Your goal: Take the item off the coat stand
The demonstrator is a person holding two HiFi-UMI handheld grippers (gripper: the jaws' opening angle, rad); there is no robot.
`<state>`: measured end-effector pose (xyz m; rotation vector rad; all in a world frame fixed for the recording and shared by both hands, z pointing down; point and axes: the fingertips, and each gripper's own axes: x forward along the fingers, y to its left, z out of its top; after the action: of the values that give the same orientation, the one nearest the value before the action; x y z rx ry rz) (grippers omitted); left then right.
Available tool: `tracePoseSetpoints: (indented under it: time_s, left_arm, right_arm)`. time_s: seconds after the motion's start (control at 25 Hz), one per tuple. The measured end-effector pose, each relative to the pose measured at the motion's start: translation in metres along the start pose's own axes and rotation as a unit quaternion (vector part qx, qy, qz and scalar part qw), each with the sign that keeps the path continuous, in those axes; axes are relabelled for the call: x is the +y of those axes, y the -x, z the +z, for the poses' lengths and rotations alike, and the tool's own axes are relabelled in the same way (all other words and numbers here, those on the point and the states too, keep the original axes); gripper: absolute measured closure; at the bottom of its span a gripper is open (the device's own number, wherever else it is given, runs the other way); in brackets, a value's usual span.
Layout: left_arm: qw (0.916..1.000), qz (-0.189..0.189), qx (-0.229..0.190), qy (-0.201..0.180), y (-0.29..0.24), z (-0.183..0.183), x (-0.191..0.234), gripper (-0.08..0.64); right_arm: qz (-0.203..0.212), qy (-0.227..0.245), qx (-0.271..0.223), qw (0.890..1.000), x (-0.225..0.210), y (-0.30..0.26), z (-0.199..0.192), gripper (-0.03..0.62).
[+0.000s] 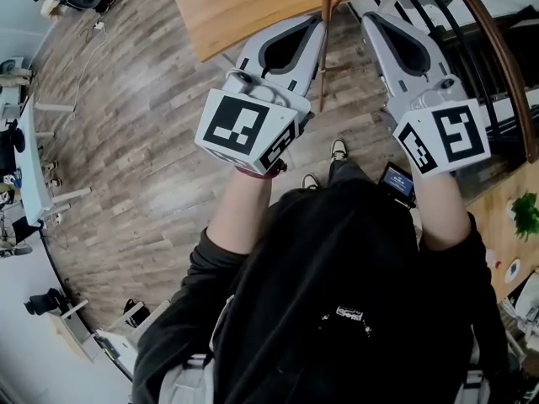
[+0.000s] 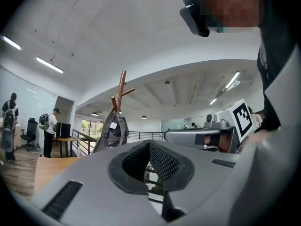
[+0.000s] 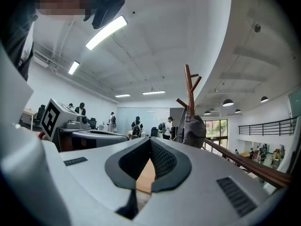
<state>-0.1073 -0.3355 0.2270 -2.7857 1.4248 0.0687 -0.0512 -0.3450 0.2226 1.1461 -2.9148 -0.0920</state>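
A wooden coat stand (image 2: 121, 92) rises ahead of me, and a grey bag (image 2: 113, 130) hangs from its pegs. In the right gripper view the same coat stand (image 3: 189, 91) and the bag (image 3: 195, 131) stand just right of centre. From the head view only the stand's pole (image 1: 325, 49) shows, between my two grippers. My left gripper (image 1: 317, 21) and right gripper (image 1: 369, 18) point level towards it, both shut and holding nothing. Both are short of the bag and do not touch it. Their tips also show in their own views, left gripper (image 2: 149, 143) and right gripper (image 3: 150, 140).
A wooden table (image 1: 244, 2) stands just beyond the stand. A dark railing (image 1: 497, 49) with a wooden handrail runs along my right. Several people stand at desks (image 2: 49, 131) far off. White desks and chairs (image 1: 29, 167) line the left wall.
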Motion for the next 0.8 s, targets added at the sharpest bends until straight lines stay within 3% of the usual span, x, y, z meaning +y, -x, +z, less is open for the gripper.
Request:
tracePoseSetpoints:
  time_s: [0.8]
  left_arm:
    - [0.9989,0.042,0.008,-0.017,-0.086,0.010,0.024,0.560]
  right_arm:
    - [0.124,-0.029,0.006,0.992,-0.070,-0.056,-0.001,0.578]
